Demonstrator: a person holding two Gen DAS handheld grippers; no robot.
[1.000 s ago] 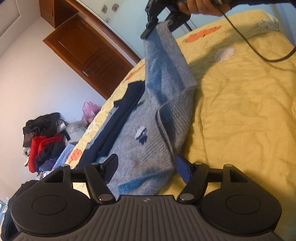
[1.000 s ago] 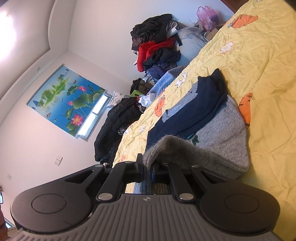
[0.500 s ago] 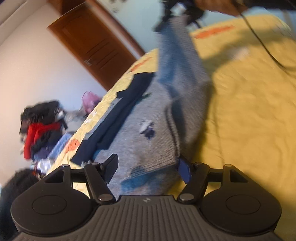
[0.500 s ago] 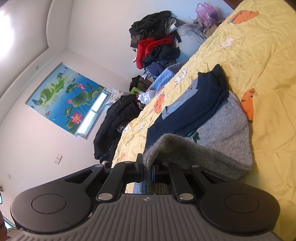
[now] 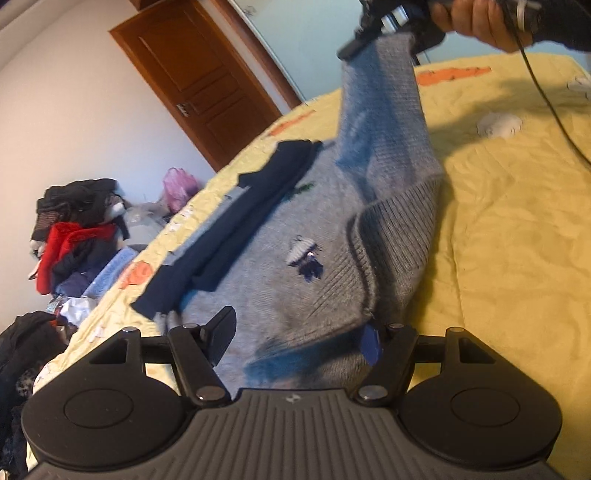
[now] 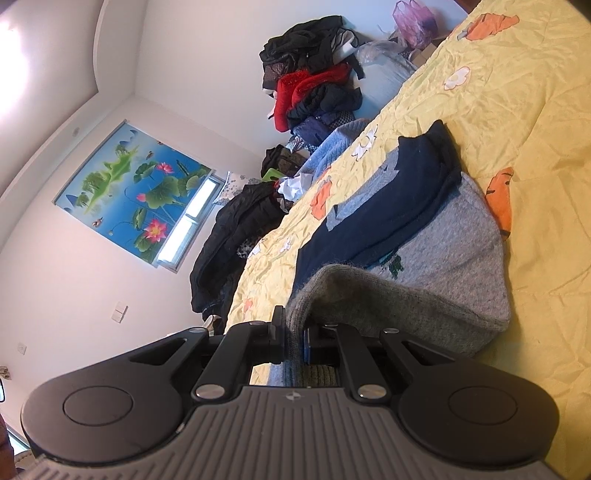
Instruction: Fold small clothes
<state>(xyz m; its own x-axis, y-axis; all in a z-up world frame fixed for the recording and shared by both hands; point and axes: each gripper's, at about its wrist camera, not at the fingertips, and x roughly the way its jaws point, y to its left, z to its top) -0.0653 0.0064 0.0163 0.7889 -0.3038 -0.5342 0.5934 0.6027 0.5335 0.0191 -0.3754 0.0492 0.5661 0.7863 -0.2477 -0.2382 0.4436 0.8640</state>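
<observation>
Right wrist view: your right gripper (image 6: 294, 341) clamps grey sweater (image 6: 443, 266) hem, lifted over yellow bed (image 6: 517, 110). Left gripper (image 5: 299, 334) wide, unclamped over near hem; pinch before folding.

The grey sweater (image 5: 303, 266) hides part of the left claw's blue pad (image 5: 370, 341) low in the frame; whether it touches the knit cannot be told. The hand (image 5: 476, 18) at upper right is cut off by the frame's top edge
</observation>
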